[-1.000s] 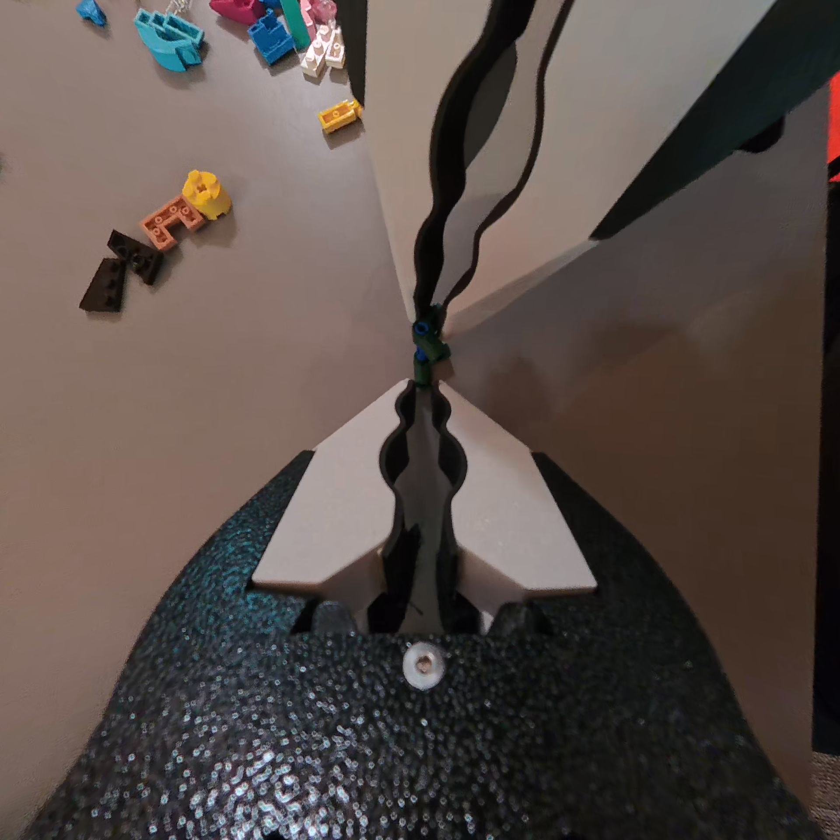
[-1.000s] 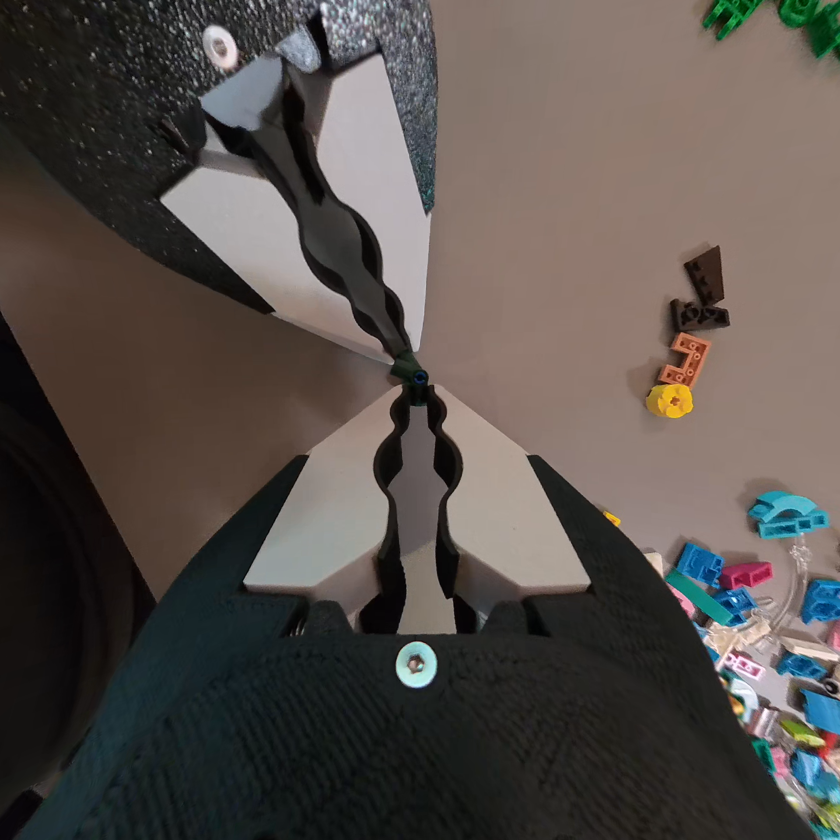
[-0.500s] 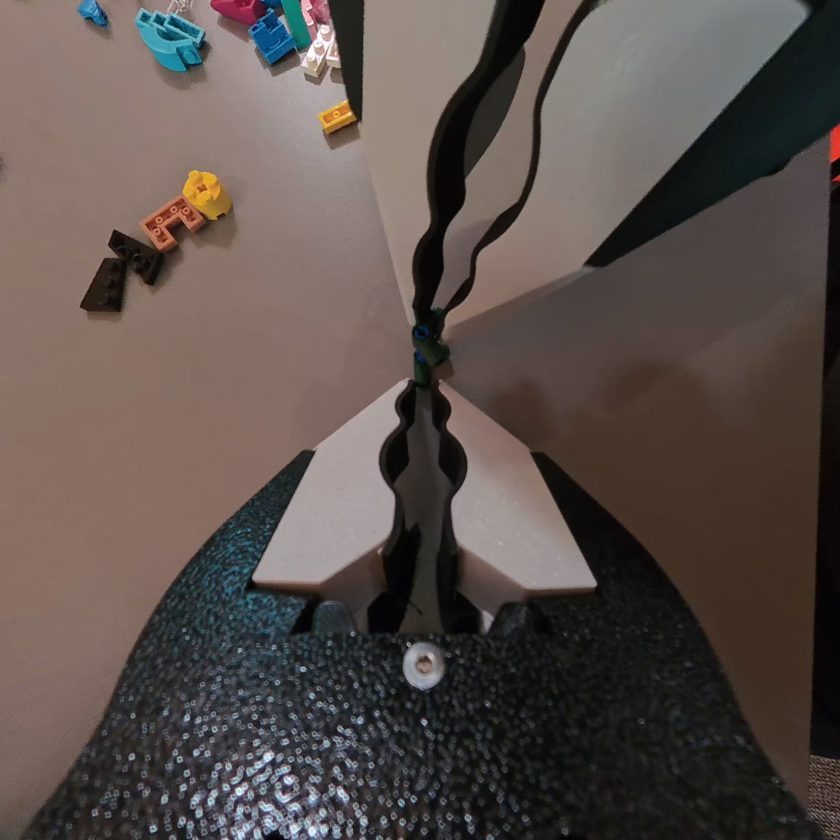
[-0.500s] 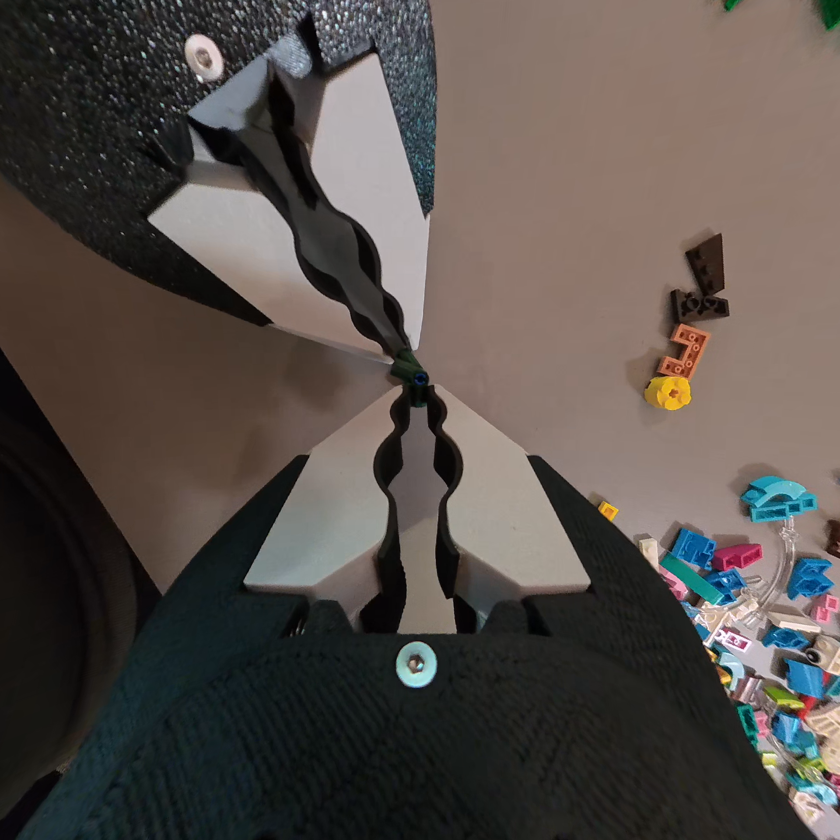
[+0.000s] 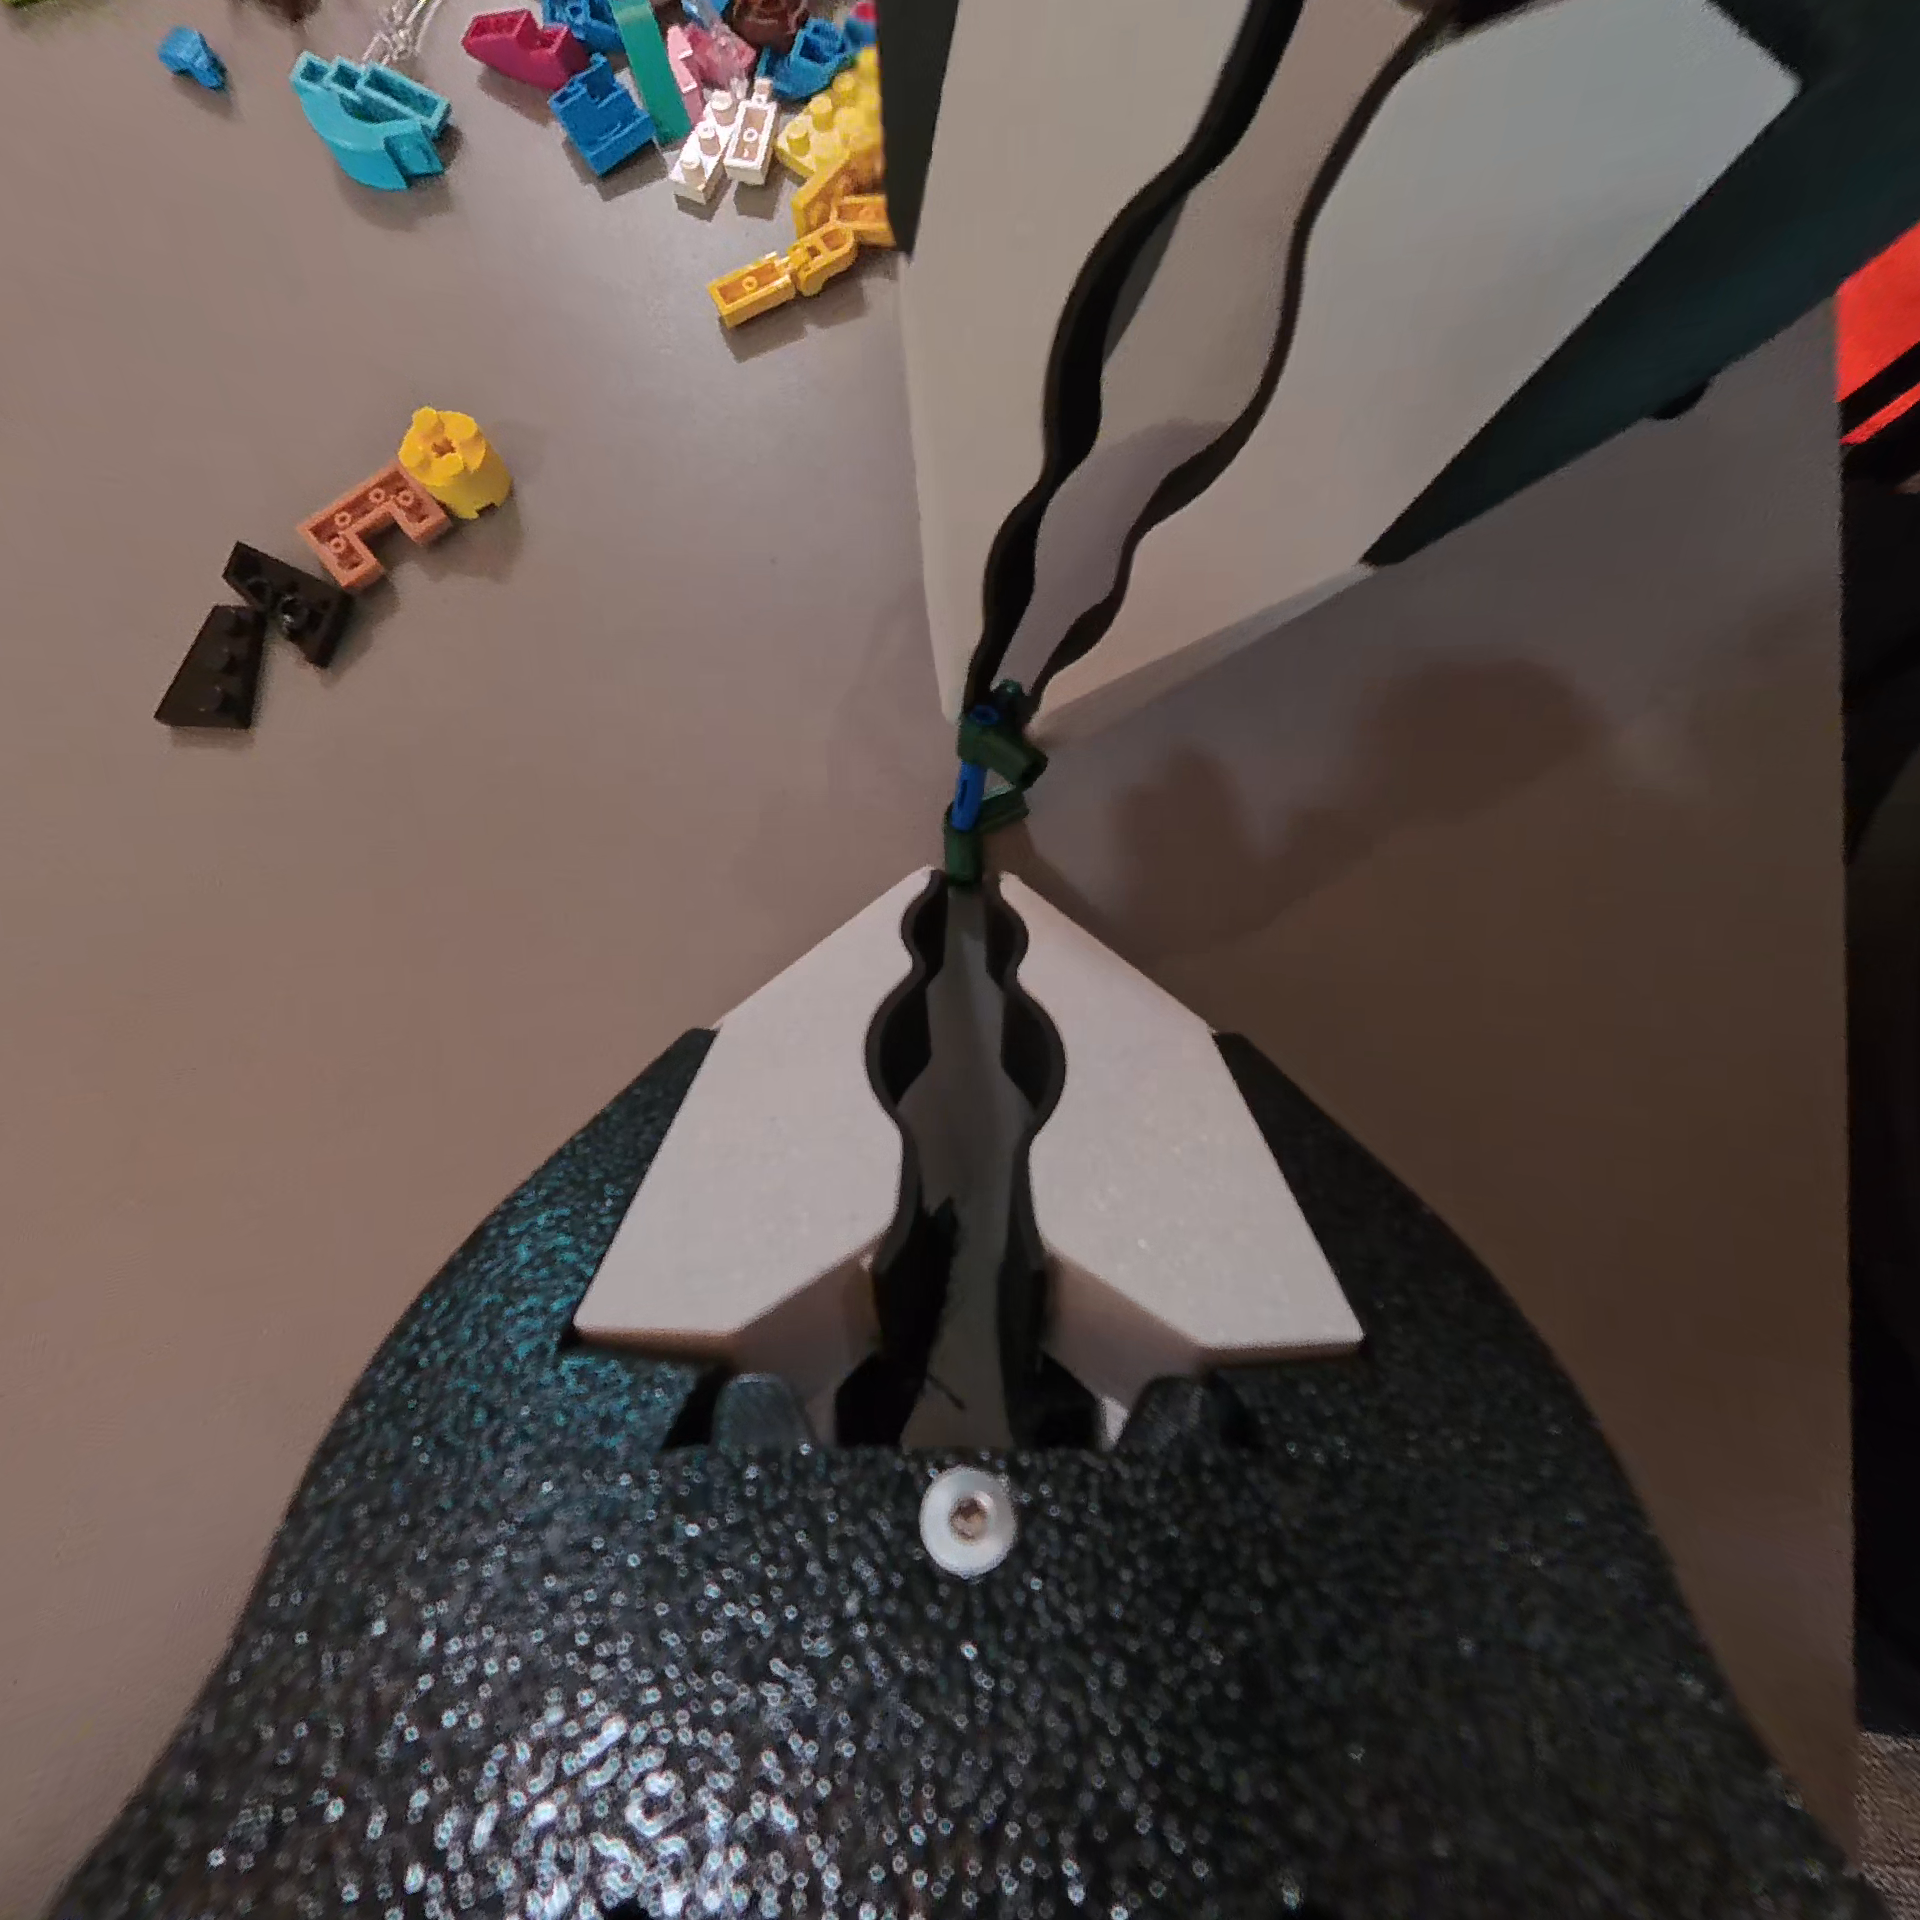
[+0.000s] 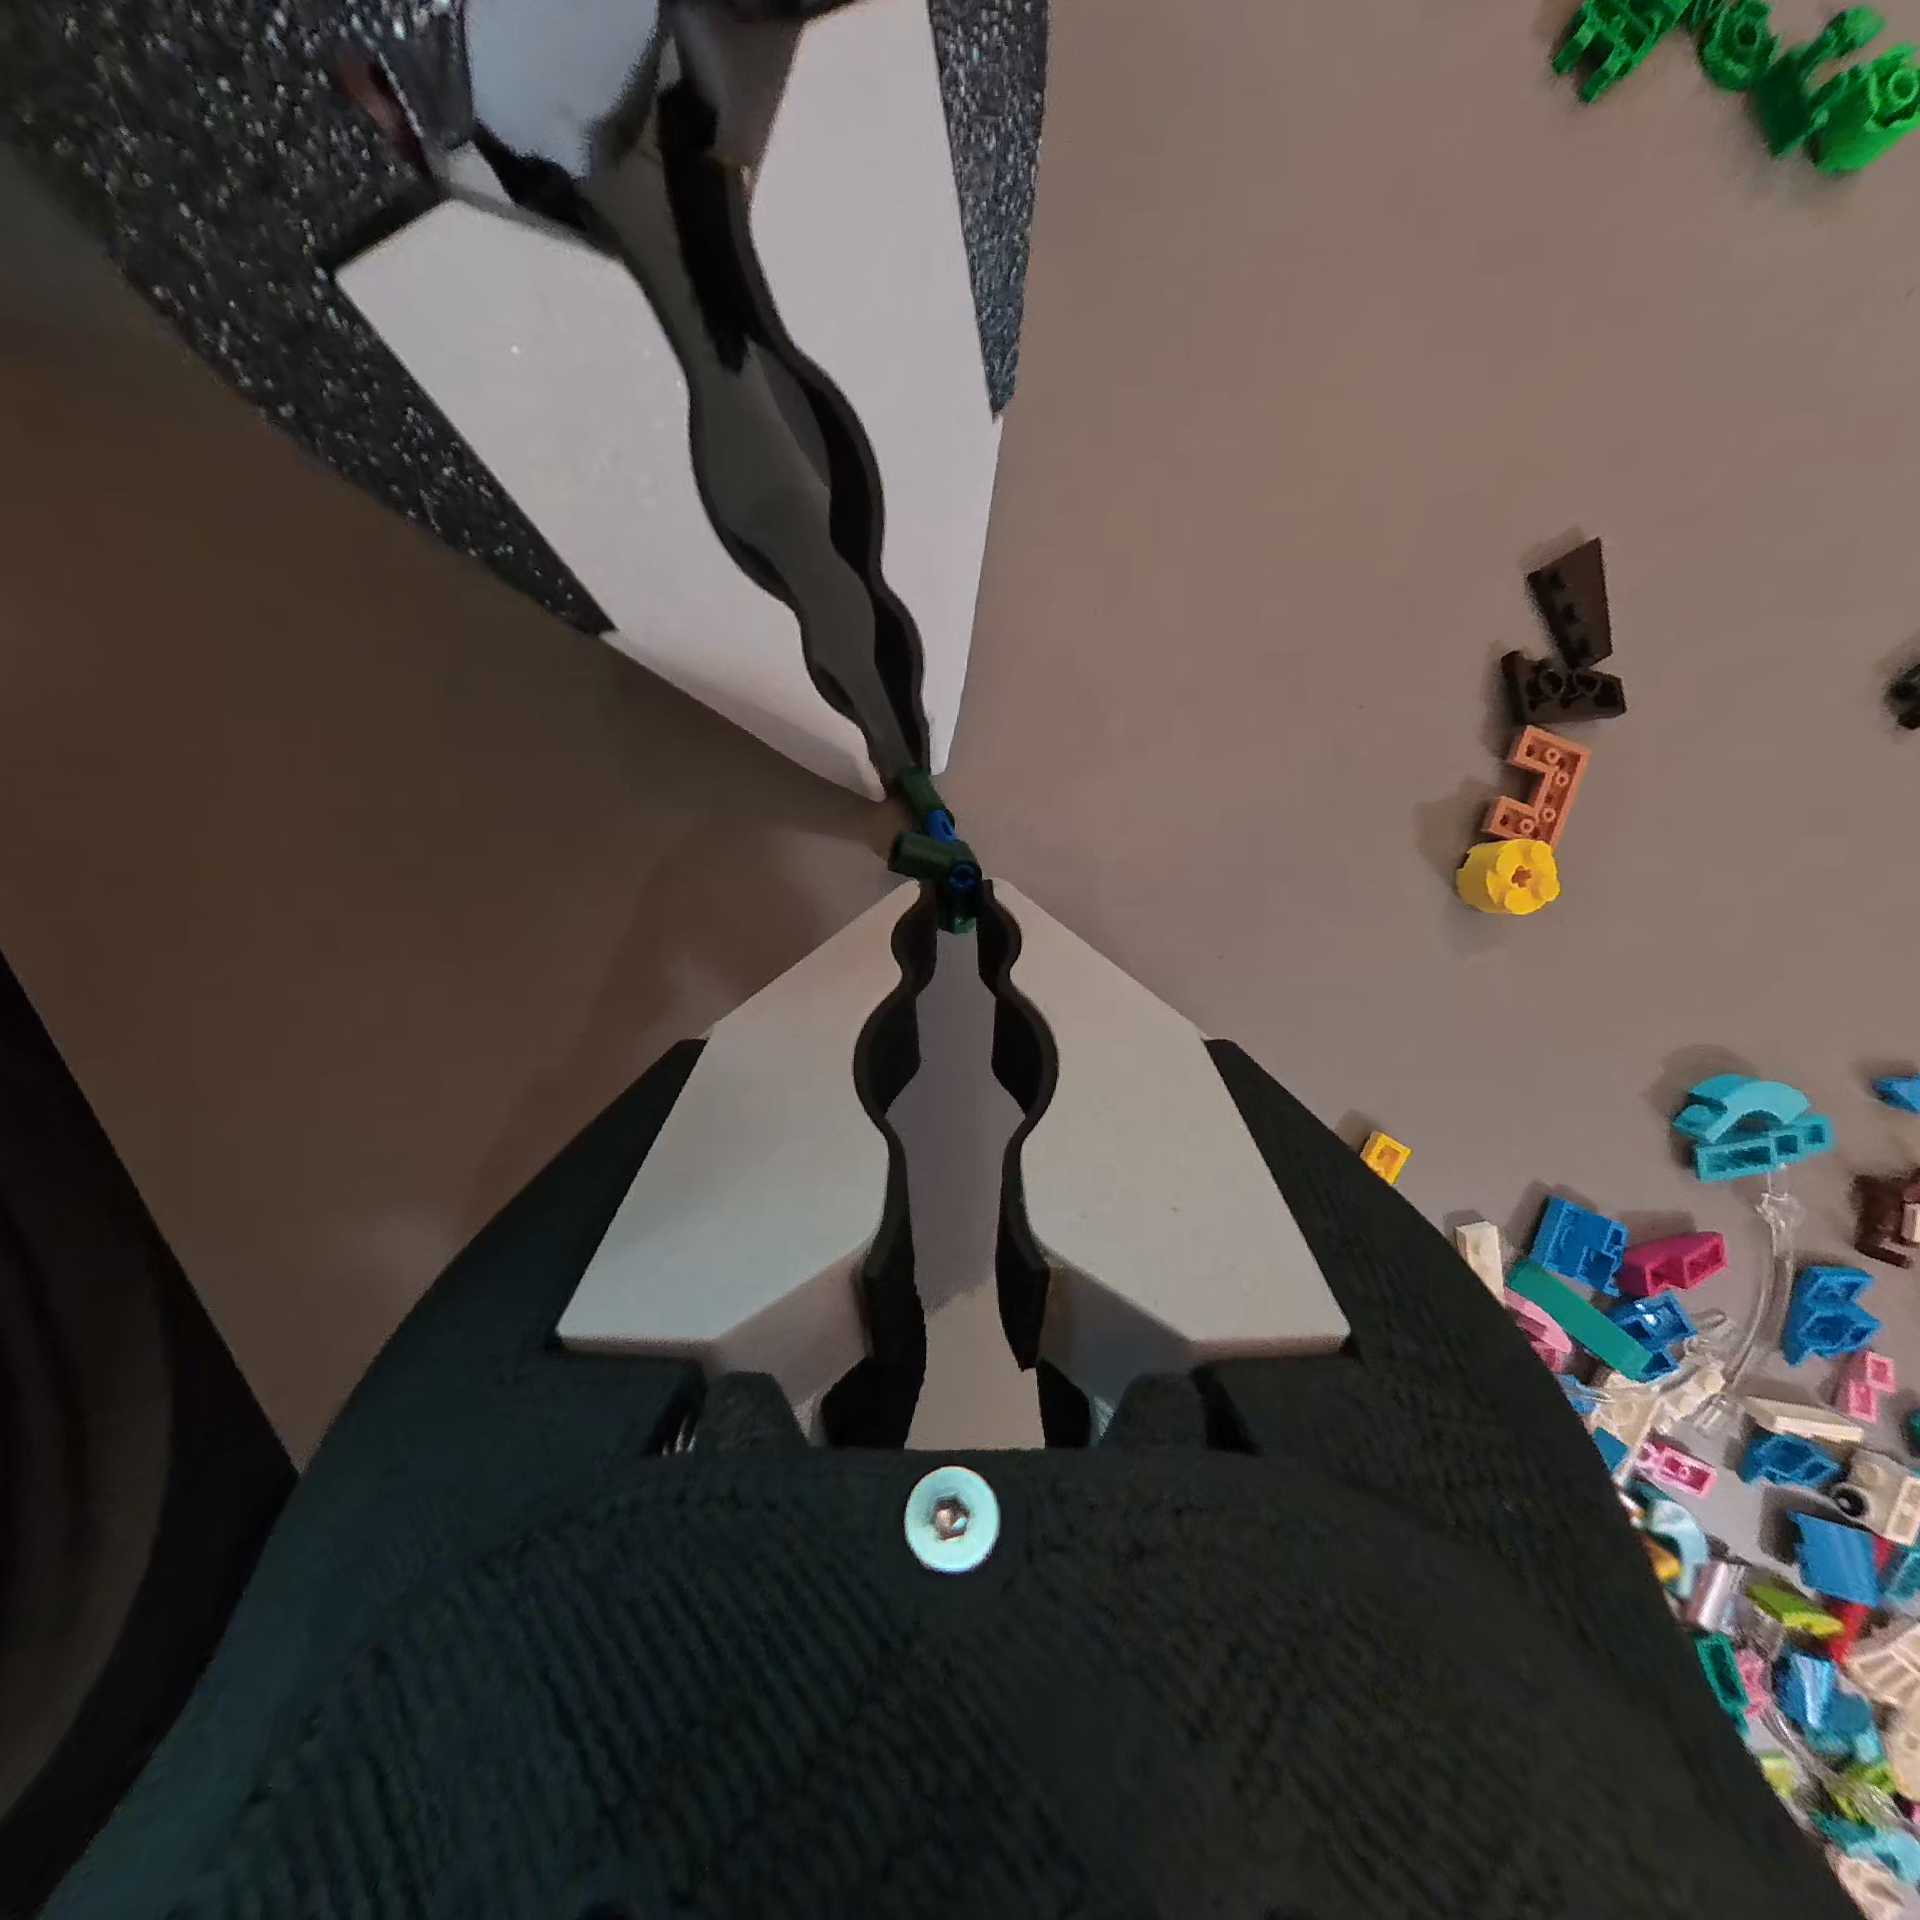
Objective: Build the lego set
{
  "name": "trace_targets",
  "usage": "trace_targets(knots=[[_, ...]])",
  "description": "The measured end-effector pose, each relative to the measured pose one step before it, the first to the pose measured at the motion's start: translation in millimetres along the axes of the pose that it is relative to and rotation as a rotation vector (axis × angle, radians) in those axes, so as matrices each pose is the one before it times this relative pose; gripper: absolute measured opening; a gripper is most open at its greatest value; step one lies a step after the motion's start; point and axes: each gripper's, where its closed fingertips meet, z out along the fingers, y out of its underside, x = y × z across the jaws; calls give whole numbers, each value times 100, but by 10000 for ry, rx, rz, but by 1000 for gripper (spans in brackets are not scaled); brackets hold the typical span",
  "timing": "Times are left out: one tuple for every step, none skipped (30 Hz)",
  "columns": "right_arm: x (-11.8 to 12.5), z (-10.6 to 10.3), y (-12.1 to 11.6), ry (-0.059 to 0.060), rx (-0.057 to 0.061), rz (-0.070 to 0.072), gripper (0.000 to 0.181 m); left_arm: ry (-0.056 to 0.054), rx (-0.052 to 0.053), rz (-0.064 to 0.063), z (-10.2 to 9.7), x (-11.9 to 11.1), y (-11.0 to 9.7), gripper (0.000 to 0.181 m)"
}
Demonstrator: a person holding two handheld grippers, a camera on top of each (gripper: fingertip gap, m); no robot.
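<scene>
Left claw (image 5: 964, 878) is pinched tight on the near end of a tiny dark green connector piece (image 5: 987, 774) with blue pins, and the right claw (image 5: 1003, 698) comes in from straight ahead, tips nipped onto the far end of that same little assembly. Tip to tip they meet, both claws pressed together on it, the piece held up off the desk (image 5: 520, 935) between them.

Over on the right wrist view it's the mirror picture: right claw (image 6: 956, 909) clamped on the green and blue piece (image 6: 930, 847), left claw (image 6: 904, 784) reaching in from ahead and to the left, gripping the other end.

Out to the left of the left claw, on the desk, sit a yellow round brick (image 5: 455, 462), an orange corner plate (image 5: 376, 525) touching it, and two dark wedge plates (image 5: 255, 644) just beyond. Farther ahead and left lies a heap of loose bricks (image 5: 665, 94), blue, teal, pink, white and yellow. From the right claw's side, bright green pieces (image 6: 1756, 73) show far ahead to the right, well apart from everything else.
</scene>
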Motion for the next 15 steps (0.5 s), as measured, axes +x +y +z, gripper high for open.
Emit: trace_targets(knots=[[38,-56,60,102,104,-16,5,34,47,118,28,117,-58,5],[183,-102,47,171,127,48,5,-46,39,188,70,63,-72,5],[296,-140,87,197,121,74,5,-30,44,227,54,121,-110,11],[319,-154,123,152,118,145,5,-29,37,243,28,123,-130,21],[314,-176,32,126,189,209,5,-17,49,315,-1,151,-151,33],[218,-176,0,40,206,233,5,-133,142,337,-44,-19,-288,44],[1,-179,24,-96,161,219,5,-286,243,336,-80,-253,-464,52],[-11,-172,-42,-85,183,190,5,-328,343,360,-125,-310,-617,56],[12,-192,-103,-43,207,147,5,-332,393,351,-190,-311,-688,55],[-93,-193,-119,-101,195,107,5,-201,371,334,-198,-137,-649,50],[-192,-197,-173,-167,214,88,5,-206,336,289,-183,-156,-582,44],[-241,-220,-271,-189,266,70,5,-173,245,236,-166,-136,-421,39],[-264,-238,-309,-201,260,39,5,-41,160,171,-105,19,-261,35],[-286,-219,-285,-197,221,6,5,-20,119,83,-49,7,-182,33],[-145,-209,-279,-96,190,-5,5,-35,41,31,16,-44,-36,31]])
